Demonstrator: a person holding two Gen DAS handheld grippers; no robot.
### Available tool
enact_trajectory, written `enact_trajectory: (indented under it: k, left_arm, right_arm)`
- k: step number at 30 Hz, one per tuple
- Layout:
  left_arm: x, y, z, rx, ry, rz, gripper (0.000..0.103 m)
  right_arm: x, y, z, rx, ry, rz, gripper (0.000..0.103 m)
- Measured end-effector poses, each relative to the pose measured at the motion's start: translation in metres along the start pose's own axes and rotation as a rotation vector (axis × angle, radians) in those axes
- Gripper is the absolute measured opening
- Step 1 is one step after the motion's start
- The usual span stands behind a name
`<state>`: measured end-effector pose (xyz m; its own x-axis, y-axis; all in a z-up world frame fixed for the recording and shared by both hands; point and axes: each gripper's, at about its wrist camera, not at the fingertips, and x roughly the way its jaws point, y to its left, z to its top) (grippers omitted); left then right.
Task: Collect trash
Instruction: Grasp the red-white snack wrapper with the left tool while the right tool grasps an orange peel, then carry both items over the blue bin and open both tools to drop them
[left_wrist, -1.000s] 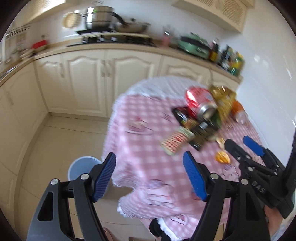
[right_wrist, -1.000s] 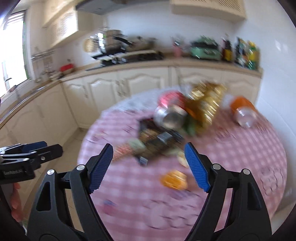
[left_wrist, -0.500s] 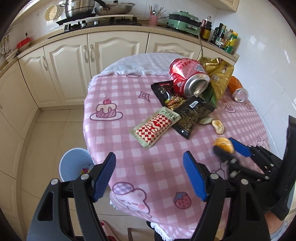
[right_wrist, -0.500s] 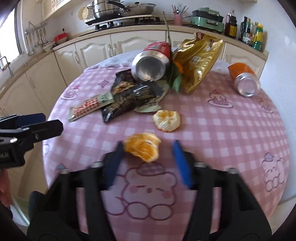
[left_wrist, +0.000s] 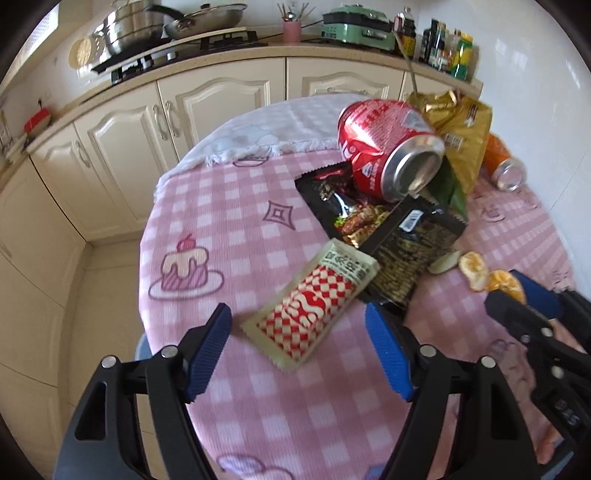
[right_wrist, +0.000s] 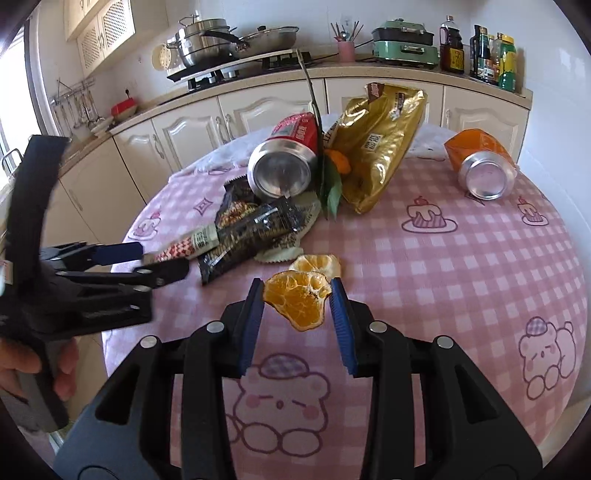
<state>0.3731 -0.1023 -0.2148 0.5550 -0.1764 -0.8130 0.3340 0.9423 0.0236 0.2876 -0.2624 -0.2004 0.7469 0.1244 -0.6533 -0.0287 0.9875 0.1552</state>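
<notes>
Between clamped right gripper (right_wrist: 297, 308) jaws, curled orange peel (right_wrist: 298, 298); left gripper (left_wrist: 297, 349) jaws apart.

Right tool (right_wrist: 297, 302) clamped on peel (right_wrist: 297, 301), left tool (left_wrist: 297, 352) spread wide

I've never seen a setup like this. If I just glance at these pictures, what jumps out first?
Probably the right hand-held gripper, its blue fingers closed on a piece of orange peel over the pink checked tablecloth. Behind it lies a heap of litter: a tipped red can, a gold bag and dark wrappers. The left hand-held gripper hangs open before a red-and-white checked wrapper.
</notes>
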Motion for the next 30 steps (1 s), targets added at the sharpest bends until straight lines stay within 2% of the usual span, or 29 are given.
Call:
enact_trajectory:
  k: [3,4,5,6,8,12,13,16,22,30]
  left_arm:
    - [0.001,-0.003,0.003,0.019,0.001,0.016,0.073]
    - [0.002,-0.004,0.004,0.024,0.0,0.015,0.069]
    - [0.002,-0.004,0.004,0.024,-0.002,0.001,0.061]
    - [0.002,-0.004,0.004,0.022,-0.007,-0.01,0.058]
    - [0.001,-0.005,0.005,0.031,-0.015,-0.004,0.038]
    - [-0.004,-0.002,0.002,0.021,-0.032,-0.011,0.024]
    - [-0.006,-0.001,0.001,0.012,-0.042,-0.02,0.017]
    - [-0.015,0.009,-0.004,-0.054,-0.055,-0.064,0.01]
    - [-0.039,0.035,-0.02,-0.14,-0.103,-0.103,0.008]
    - [-0.076,0.1,-0.051,-0.259,-0.171,-0.084,0.008]
  right_arm:
    - [0.002,0.002,0.002,0.001,-0.002,0.013,0.036]
    - [0.003,0.002,0.003,0.003,-0.003,0.016,0.036]
    - [0.003,0.002,0.003,0.007,-0.006,0.021,0.036]
    - [0.004,0.002,0.004,0.008,-0.006,0.022,0.036]
    - [0.005,0.004,0.003,0.002,-0.01,0.021,0.036]
    - [0.003,0.008,0.004,0.004,-0.018,0.024,0.036]
    - [0.002,0.01,0.004,0.001,-0.021,0.023,0.036]
    - [-0.002,0.018,0.005,-0.009,-0.031,0.028,0.036]
    - [-0.005,0.044,0.008,-0.046,-0.04,0.054,0.036]
    - [0.014,0.12,0.003,-0.139,-0.012,0.173,0.036]
